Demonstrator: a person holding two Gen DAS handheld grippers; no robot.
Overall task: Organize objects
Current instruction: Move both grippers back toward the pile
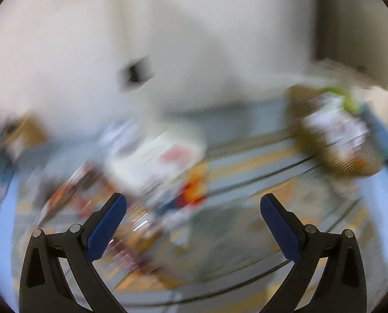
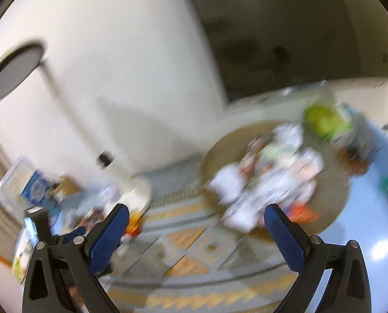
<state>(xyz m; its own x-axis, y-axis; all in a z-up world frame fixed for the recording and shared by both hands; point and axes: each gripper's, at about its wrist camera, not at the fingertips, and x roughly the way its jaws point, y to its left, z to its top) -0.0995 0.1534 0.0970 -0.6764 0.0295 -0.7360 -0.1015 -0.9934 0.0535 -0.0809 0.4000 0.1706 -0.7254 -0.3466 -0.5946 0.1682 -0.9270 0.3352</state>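
Note:
Both views are blurred by motion. My left gripper (image 1: 193, 204) is open and empty above a patterned cloth (image 1: 246, 172). A blurred heap of small packets (image 1: 131, 203) and a white box (image 1: 154, 156) lie just ahead of it. A round woven basket (image 1: 342, 143) holding white packets stands at the right. My right gripper (image 2: 196, 216) is open and empty, with the basket (image 2: 332, 180) and its white packets (image 2: 267, 180) ahead on the right. The left gripper's body (image 2: 41, 224) shows at the lower left of the right wrist view.
A white lamp pole and base (image 2: 139, 187) stand at the back of the table by a white wall. Boxes (image 2: 34, 185) stand at the far left. A green item (image 2: 321, 120) sits behind the basket. The pale blue tabletop (image 2: 371, 208) shows at the right.

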